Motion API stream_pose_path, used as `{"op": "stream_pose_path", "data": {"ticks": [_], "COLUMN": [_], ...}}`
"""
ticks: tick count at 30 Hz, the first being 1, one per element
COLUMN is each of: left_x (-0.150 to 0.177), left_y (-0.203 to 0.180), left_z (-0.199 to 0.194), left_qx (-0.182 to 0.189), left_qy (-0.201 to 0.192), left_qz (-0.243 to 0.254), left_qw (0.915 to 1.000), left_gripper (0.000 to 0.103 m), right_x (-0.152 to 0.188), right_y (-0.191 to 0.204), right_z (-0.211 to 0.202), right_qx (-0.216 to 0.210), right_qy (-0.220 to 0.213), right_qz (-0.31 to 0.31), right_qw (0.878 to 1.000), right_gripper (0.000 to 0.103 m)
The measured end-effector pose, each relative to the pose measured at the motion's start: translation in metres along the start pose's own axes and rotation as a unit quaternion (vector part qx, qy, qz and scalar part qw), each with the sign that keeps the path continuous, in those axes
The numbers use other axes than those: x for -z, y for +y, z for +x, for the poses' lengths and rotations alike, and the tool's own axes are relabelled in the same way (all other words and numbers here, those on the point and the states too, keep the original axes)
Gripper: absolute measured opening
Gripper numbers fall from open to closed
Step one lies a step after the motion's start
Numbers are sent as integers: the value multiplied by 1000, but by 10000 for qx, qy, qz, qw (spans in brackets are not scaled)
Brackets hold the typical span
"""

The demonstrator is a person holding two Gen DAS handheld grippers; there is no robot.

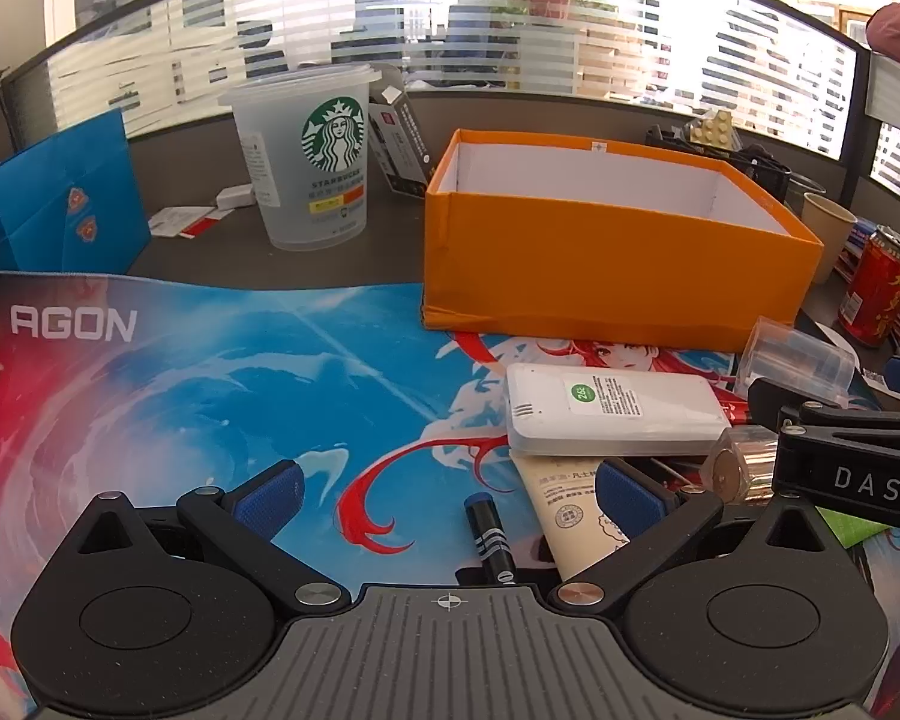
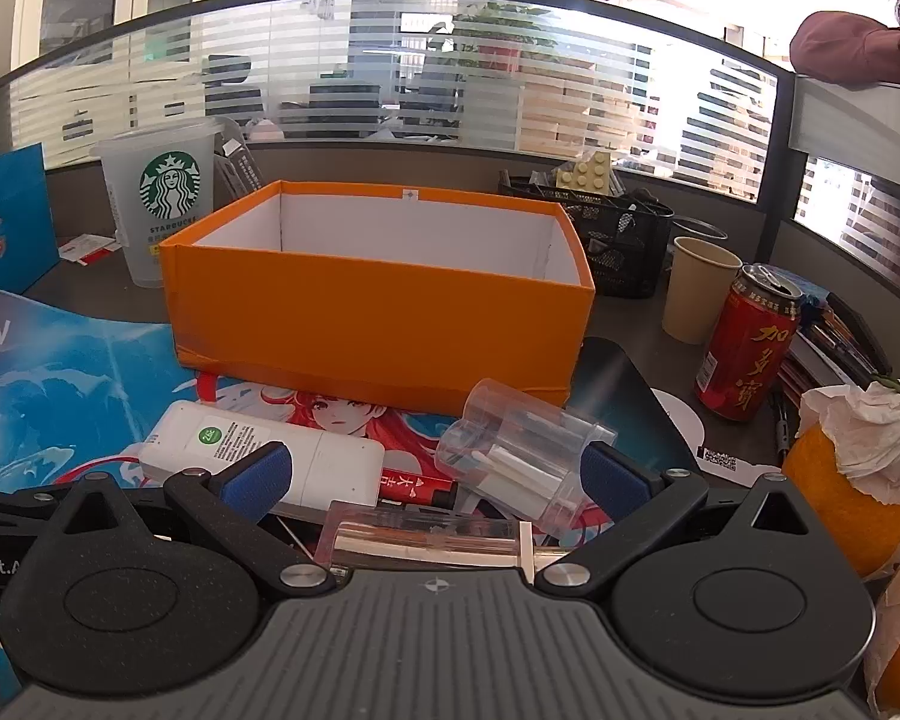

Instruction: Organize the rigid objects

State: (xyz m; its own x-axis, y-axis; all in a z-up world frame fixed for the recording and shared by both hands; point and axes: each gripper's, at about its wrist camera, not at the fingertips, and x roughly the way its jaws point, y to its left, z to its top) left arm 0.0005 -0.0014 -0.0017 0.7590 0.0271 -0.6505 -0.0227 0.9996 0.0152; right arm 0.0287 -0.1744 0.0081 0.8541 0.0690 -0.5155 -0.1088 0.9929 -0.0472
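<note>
An orange box [image 2: 378,306] stands open on the far part of a printed desk mat [image 1: 210,372], and what shows of its white inside looks empty — sorting seems not yet begun. The loose things lie in a heap on the near side of the box: a white power bank [image 1: 615,411], a cream tube [image 1: 570,516], a dark blue stick [image 1: 489,531], a clear jar [image 2: 522,456] on its side and a clear flat case [image 2: 426,537]. The left gripper [image 1: 447,492] and right gripper [image 2: 435,474] both hover over this heap with jaws spread wide, holding nothing — everything is left to move.
</note>
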Motion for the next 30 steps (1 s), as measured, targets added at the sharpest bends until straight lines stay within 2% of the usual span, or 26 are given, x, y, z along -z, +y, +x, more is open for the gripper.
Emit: {"op": "stream_pose_path", "data": {"ticks": [6, 17, 30], "left_x": [-1, -2, -4], "left_y": [3, -5, -7], "left_z": [1, 1, 2], "left_qx": [-55, 7, -4], "left_qy": [-8, -27, -37], "left_qz": [-1, 88, 126], "left_qw": [10000, 10000, 9999], "left_gripper": [103, 103, 103], "right_x": [-3, -3, -4], "right_y": [-7, -40, -44], "right_z": [-5, -4, -4], "right_qx": [-13, 223, 152], "right_qy": [-19, 22, 58], "right_qz": [-169, 249, 229], "right_qw": [9999, 9994, 9996], "right_gripper": [103, 103, 103]}}
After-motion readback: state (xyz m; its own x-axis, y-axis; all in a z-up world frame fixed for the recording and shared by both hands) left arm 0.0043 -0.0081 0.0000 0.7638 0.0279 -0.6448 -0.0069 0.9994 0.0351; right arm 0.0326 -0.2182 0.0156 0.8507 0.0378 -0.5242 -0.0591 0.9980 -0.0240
